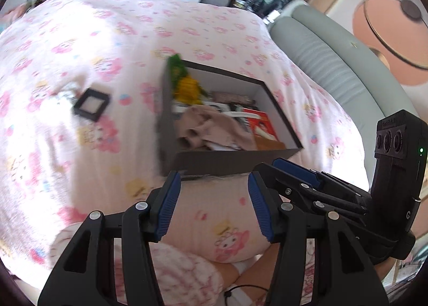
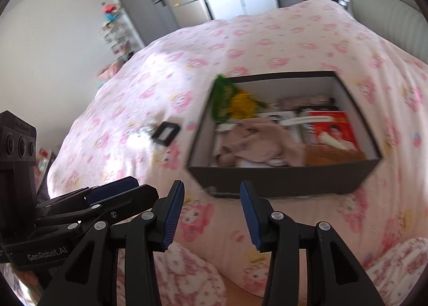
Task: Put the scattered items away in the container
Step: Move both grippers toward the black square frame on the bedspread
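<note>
Both grippers hover low over the bed, side by side, near the front wall of the box.

Left gripper (image 1: 214,199): jaws spread wide, nothing between the blue pads (image 1: 168,207). Its own view shows only quilt (image 1: 80,38) in the gap. In the right wrist view it appears at lower left (image 2: 112,191), tips aimed toward the box; from that angle I cannot tell the jaw gap.

Right gripper (image 2: 212,209): jaws wide apart, empty, pads (image 2: 174,215) framing bare quilt just short of the box. In the left wrist view it lies at the right (image 1: 294,172), close beside the left gripper.

Box (image 1: 230,161): dark outside, white inside, open top, sitting on the pink patterned quilt. Contents: a green and yellow toy (image 1: 184,84) leaning against the left wall with its green end poking over the rim, beige cloth (image 1: 211,124) bunched in the near left part, a red booklet (image 1: 259,125) toward the right, other printed matter behind, too blurred to identify.

Outside the box: a small black square frame (image 1: 92,104) lies flat on the quilt, left of the box and well apart from both grippers. Something pale and glinting sits just beside its far left edge, washed out by sunlight; unidentifiable.

A grey headboard (image 1: 334,46) runs along the right side of the bed.
</note>
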`<state>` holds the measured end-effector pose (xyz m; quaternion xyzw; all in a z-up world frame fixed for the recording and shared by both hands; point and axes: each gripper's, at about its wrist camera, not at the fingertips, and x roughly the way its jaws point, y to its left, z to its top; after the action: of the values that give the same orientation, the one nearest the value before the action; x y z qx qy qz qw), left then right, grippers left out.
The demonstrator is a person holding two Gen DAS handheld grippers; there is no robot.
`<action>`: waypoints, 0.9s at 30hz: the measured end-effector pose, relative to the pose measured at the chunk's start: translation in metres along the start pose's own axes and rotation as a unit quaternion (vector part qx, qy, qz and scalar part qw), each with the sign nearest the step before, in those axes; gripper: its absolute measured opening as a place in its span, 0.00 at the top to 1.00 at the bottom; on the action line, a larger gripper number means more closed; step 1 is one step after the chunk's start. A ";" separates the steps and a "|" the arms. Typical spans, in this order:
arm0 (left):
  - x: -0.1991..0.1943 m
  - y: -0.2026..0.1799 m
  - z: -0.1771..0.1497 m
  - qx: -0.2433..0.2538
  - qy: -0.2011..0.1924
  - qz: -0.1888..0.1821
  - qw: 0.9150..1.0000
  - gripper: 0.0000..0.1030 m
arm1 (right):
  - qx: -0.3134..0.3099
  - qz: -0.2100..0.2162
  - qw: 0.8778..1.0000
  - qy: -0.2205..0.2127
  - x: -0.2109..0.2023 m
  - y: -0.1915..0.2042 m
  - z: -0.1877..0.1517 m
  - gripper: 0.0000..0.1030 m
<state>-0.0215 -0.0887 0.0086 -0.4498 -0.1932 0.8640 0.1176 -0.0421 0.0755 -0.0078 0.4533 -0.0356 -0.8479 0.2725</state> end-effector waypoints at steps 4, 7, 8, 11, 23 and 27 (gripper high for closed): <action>-0.015 0.044 0.000 -0.035 -0.010 0.018 0.999 0.48 | -0.024 0.022 0.999 0.018 0.027 0.034 0.004 0.62; -0.020 0.077 -0.001 -0.058 -0.016 0.029 0.998 0.48 | -0.034 0.041 0.998 0.034 0.053 0.057 0.008 0.62; -0.021 0.087 0.001 -0.064 -0.017 0.031 0.997 0.48 | -0.036 0.049 0.997 0.041 0.063 0.064 0.009 0.62; -0.018 0.120 0.006 -0.088 -0.021 0.036 0.995 0.49 | -0.045 0.062 0.995 0.062 0.094 0.083 0.015 0.62; 0.062 0.252 0.059 -0.181 -0.005 0.019 0.983 0.57 | -0.010 0.032 0.994 0.106 0.236 0.112 0.072 0.62; 0.097 0.274 0.080 -0.192 0.008 0.013 0.981 0.68 | 0.029 0.012 0.993 0.118 0.276 0.098 0.083 0.62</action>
<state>-0.1505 -0.3159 -0.1412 -0.4729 -0.3485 0.8090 0.0197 -0.1868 -0.1597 -0.1354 0.5574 -0.0328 -0.7839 0.2714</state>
